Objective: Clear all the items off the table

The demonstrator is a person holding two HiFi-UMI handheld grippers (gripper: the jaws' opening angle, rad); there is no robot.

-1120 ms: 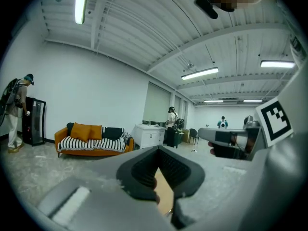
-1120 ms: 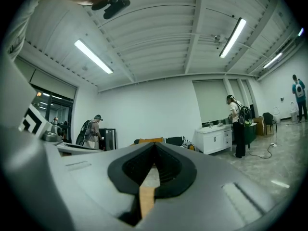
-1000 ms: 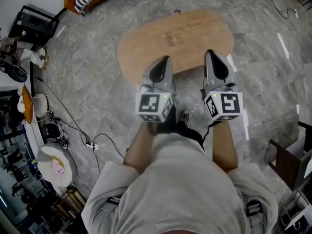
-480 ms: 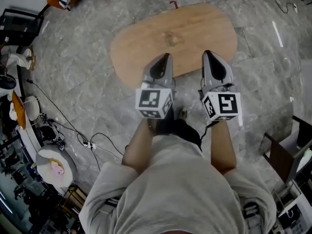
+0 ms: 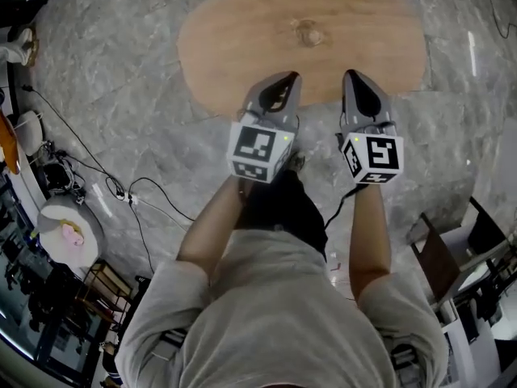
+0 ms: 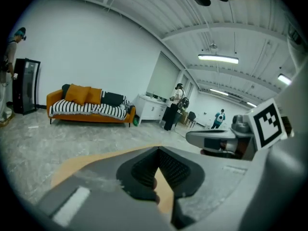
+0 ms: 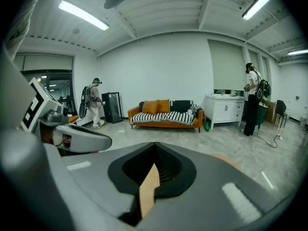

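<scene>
An oval, light-brown wooden table [image 5: 234,43] lies across the top centre of the head view on a grey marble-patterned floor [image 5: 121,95], its surface showing wood grain and a darker knot [image 5: 307,32] near the middle. The person in a grey shirt [image 5: 283,314] holds both tools side by side over the table's near edge. The left gripper [image 5: 289,78] points at that edge, and in the left gripper view its jaws [image 6: 158,149] meet at the tips, with only a sliver of tabletop seen through the gap behind them. The right gripper [image 5: 352,75] sits just beside it, and its jaws [image 7: 154,146] are likewise closed with nothing between them. Black cables [image 5: 137,208] trail over the floor at the left of the head view. An orange sofa with striped cushions [image 7: 166,113] stands against the far white wall at the middle of the right gripper view.
</scene>
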